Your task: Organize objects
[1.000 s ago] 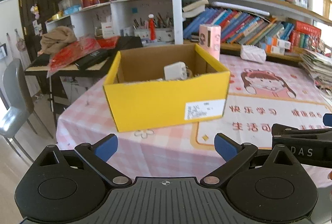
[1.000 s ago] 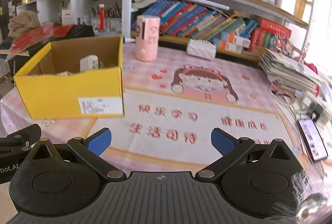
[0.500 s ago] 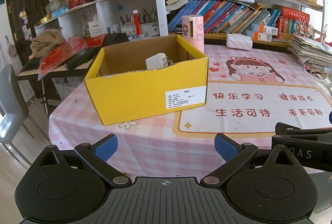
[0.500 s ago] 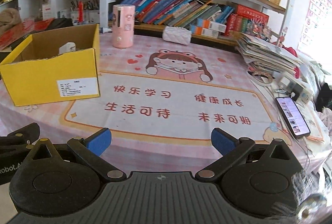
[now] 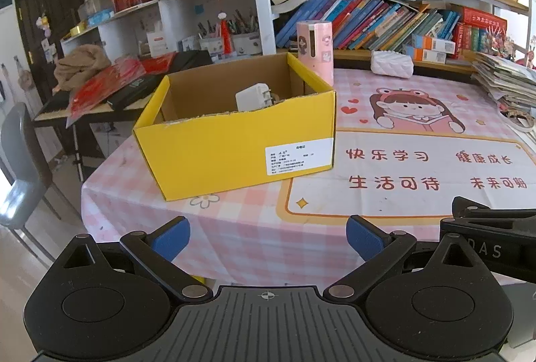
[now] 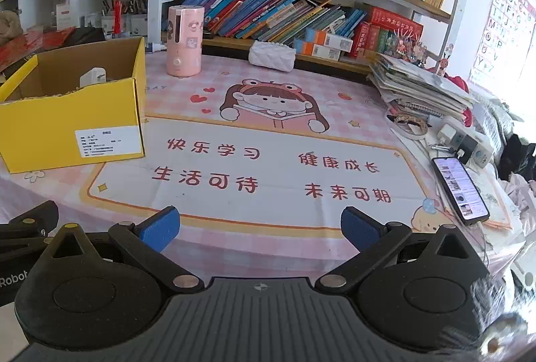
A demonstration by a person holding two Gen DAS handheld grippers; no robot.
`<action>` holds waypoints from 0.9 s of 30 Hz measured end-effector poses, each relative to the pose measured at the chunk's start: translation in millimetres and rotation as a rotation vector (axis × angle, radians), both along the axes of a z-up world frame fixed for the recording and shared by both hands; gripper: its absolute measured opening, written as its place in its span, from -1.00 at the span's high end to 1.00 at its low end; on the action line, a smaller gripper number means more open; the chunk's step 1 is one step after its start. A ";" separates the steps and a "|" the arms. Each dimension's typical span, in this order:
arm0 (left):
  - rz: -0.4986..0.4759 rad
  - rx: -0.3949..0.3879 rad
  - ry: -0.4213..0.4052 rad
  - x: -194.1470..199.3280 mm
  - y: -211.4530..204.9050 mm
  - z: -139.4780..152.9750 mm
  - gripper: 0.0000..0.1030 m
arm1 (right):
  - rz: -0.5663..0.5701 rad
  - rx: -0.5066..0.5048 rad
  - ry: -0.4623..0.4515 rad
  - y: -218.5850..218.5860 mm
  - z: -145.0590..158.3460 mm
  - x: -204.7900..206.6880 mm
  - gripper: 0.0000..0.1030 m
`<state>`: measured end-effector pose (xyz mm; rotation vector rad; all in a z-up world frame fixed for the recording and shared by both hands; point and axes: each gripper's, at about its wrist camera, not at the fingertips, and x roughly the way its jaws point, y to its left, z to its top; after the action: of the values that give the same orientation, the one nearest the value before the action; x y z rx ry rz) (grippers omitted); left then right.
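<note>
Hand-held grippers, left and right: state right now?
Left hand-held gripper: open, holding nothing, at the near table edge.
Right hand-held gripper: open, holding nothing, above the table's near edge.

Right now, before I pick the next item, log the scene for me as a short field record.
left gripper: open, empty
right gripper: open, empty
yellow cardboard box: on table's left side, top open
white plug adapter: inside box
pink cylindrical dispenser: upright behind box
black smartphone: flat, screen lit, table's right edge
white quilted pouch: near bookshelf
</note>
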<state>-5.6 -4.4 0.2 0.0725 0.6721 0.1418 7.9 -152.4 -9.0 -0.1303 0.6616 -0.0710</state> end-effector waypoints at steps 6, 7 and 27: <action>0.005 0.005 0.006 0.7 -1.5 -1.1 -0.96 | -0.010 -0.015 0.007 0.7 -1.0 2.3 -1.00; 0.006 0.007 0.006 0.8 -1.8 -1.3 -0.95 | -0.012 -0.017 0.007 0.9 -1.1 2.5 -1.00; 0.011 0.011 0.012 1.1 1.0 -3.1 -0.95 | -0.023 -0.035 0.009 3.5 -2.7 1.8 -1.00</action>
<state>-4.5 -3.3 -3.0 0.0807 0.6838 0.1559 9.6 -148.9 -11.7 -0.1563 0.6711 -0.1043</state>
